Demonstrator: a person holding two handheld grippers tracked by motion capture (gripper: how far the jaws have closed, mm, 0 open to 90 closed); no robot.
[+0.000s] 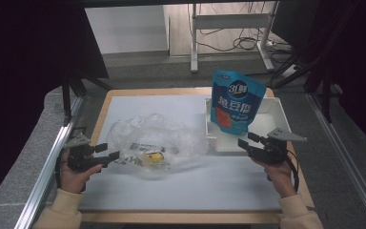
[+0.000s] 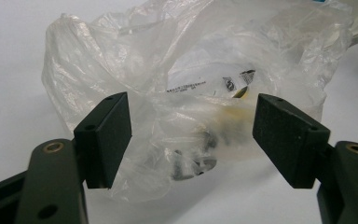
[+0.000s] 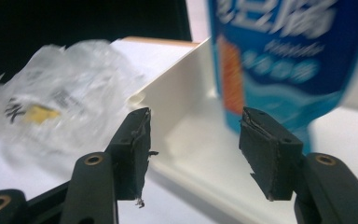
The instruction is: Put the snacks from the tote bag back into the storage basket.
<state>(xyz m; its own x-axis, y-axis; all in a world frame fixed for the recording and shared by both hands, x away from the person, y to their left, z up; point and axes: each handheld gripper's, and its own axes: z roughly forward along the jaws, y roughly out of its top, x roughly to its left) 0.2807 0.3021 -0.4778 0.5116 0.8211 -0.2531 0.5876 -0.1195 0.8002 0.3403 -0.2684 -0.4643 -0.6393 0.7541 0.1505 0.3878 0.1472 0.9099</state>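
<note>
The person sat at the table with a gripper in each hand, and the job looked to be getting the blue pouch [image 1: 236,102] out of the white tray [image 1: 283,114] and into the clear plastic bag [image 1: 157,140]. The pouch stood upright in the tray at the far right of the white mat [image 1: 195,183], well apart from the crumpled bag lying at mid-table with a small yellow item [image 1: 153,157] inside it. The right gripper [image 1: 246,140] hovered just in front of the tray's near edge, its jaws spread wide with nothing between them, the pouch ahead of them and not yet touched. To do it well, I thought, it should come in level and pinch the pouch low across its face, where it is stiffest, so it would not fold or tip. The left gripper [image 1: 106,150] waited at the bag's left edge, jaws also apart; in the left gripper view the film lay between its pads [image 2: 106,137] without being pressed. It would do best to catch one layer of the rim and lift the mouth open.
</note>
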